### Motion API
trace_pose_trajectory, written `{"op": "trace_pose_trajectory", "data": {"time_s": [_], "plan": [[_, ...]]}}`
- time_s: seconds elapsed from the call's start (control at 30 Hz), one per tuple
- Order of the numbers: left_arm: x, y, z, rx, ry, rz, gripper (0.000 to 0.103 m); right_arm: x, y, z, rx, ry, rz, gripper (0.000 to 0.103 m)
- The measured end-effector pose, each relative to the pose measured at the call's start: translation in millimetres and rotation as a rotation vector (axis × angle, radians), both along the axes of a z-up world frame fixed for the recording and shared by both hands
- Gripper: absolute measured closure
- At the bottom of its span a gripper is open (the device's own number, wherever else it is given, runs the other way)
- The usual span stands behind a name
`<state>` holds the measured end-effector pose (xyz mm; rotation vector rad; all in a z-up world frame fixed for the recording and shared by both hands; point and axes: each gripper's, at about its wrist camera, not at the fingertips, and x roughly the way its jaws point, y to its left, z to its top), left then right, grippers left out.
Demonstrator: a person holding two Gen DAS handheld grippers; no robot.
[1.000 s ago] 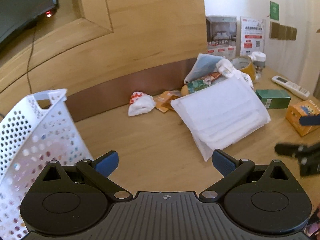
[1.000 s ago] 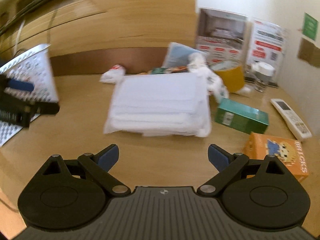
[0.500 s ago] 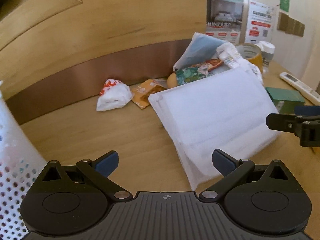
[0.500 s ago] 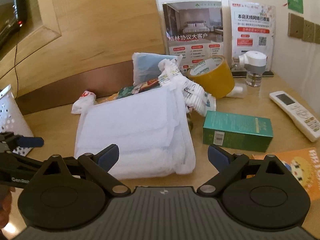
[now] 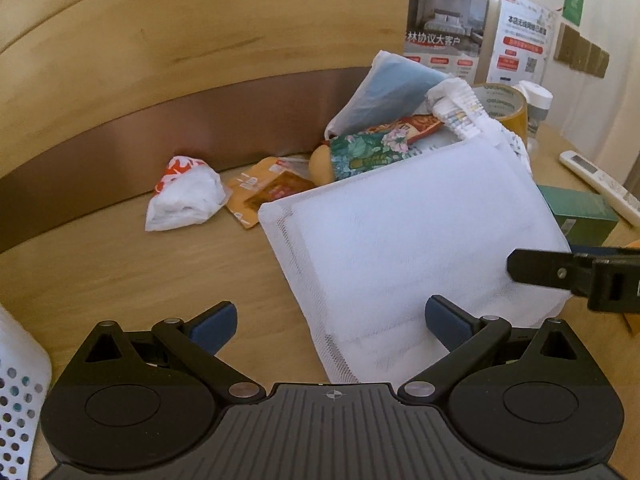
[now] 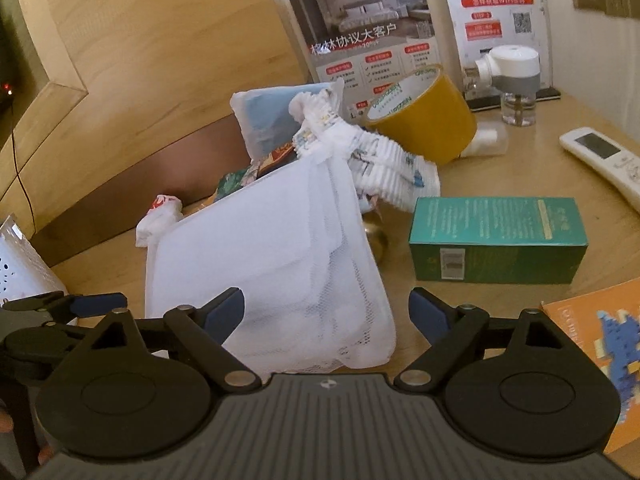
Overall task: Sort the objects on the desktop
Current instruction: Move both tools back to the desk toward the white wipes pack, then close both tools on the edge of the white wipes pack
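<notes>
Both grippers hover with jaws spread wide and empty over the white mesh bag [image 6: 264, 264], which lies flat on the table [image 5: 160, 264] in front of the clutter by the wall. The left gripper [image 5: 328, 320] and right gripper [image 6: 326, 308] appear to be lining up a first pick. The next move likely calls for lowering onto the bag's near edge and closing, then carrying it toward the perforated basket [image 5: 16, 380].

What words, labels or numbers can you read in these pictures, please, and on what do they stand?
"格林协议大客户": hotel leaflet stand.
"本店无线网络已覆盖", "WiFi": white sign stand, which carries a QR code.
Tape roll: lettering too blurred.
Green box: print too small.
Orange box: lettering cut off.
</notes>
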<state>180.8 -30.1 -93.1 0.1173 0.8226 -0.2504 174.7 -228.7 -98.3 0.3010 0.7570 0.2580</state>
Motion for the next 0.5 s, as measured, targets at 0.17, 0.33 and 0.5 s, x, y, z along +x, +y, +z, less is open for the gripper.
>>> {"op": "trace_pose_trajectory", "data": {"time_s": [0.17,0.33,0.5], "plan": [[-3,1,1,0.014,-0.005,-0.002,0.0,1,13,-3,-0.028,0.008,0.03,0.021],[-17,14,0,-0.058,0.043,-0.051,0.0,0,13,-2,-0.011,0.006,0.037,0.025],[-7,16,-11,-0.144,0.107,-0.081,0.0,1,16,-1,-0.012,0.004,0.04,0.026]]}}
